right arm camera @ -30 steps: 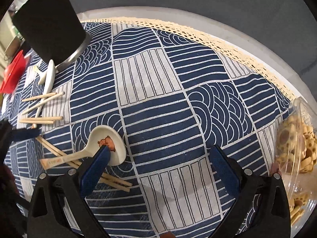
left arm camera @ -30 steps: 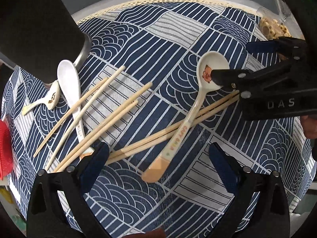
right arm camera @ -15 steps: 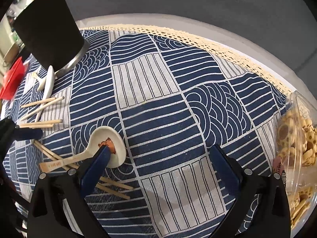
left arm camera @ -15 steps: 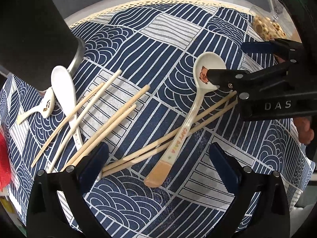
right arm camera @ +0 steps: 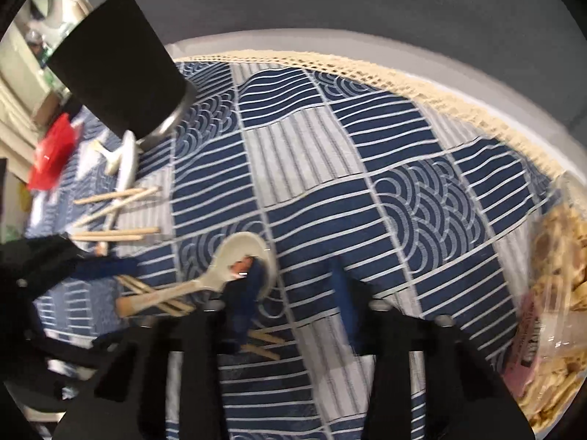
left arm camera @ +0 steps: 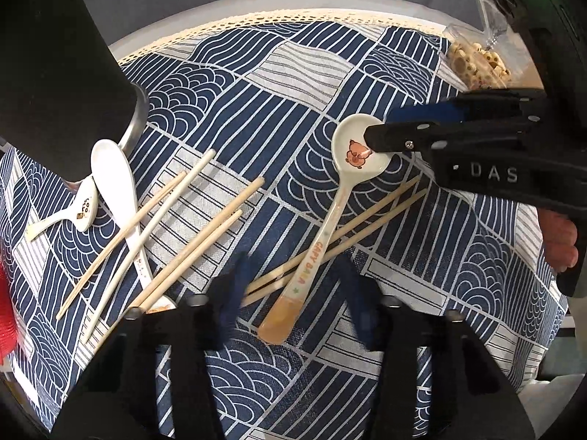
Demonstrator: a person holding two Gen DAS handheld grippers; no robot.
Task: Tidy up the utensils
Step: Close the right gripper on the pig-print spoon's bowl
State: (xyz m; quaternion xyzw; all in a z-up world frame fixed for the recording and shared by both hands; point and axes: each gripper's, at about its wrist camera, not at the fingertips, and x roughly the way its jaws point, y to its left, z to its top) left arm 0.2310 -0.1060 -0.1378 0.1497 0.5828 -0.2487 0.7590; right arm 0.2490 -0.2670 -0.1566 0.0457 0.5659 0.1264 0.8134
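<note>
Two close wrist views steeply down, sharing the capybara spoon (left arm camera: 346, 183)

Glossy ceramic-looking spoon (left arm camera: 357, 154), wooden chopsticks (left arm camera: 205, 253), woven cloth (left arm camera: 286, 73)

The cartoon spoon (left arm camera: 343, 198) is carrying coloured capital letters along its handle, reading "CAPY BA" followed by one or two letters that are too small to settle, with a small star printed below them toward the orange end. The body of the right tool (left arm camera: 491, 172) is showing the raised letters "DAS" in the left wrist view. The small white spoon (left arm camera: 79, 211) near the black holder is bearing dark marks that are looking like "LOOK", though this is not certain. A pink label (right arm camera: 530, 344) on the clear snack box is showing dark print that is too blurred to read.
</note>
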